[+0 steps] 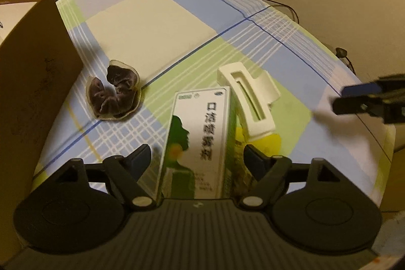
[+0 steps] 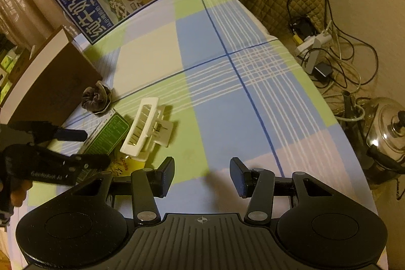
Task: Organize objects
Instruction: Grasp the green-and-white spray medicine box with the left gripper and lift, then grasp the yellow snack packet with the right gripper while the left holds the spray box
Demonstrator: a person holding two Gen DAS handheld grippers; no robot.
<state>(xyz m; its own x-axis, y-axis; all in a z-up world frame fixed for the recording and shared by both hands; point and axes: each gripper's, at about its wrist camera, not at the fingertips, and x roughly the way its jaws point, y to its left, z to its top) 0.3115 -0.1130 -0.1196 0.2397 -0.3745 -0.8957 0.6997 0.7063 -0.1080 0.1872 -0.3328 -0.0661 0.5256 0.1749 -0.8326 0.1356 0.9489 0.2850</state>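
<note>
Box (image 1: 196,138) between spread left tongs (image 1: 197,161)

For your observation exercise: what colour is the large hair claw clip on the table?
White; the hair claw clip shows best in the right wrist view.

The near end of the spray box (image 1: 195,143) is hidden behind the body of the left tongs (image 1: 197,158), and its smaller print is too blurred to read. A yellow packet (image 1: 268,143) lies mostly covered by the white hair claw (image 1: 249,103) and the box, so its kind cannot be told. The right tongs (image 1: 364,100) are smeared by motion and cut off by the right edge. The cardboard box (image 1: 33,82) runs out of the left edge, its inside unseen. In the right wrist view, the hand (image 2: 17,194) holding the left tongs is cropped at the left edge.
</note>
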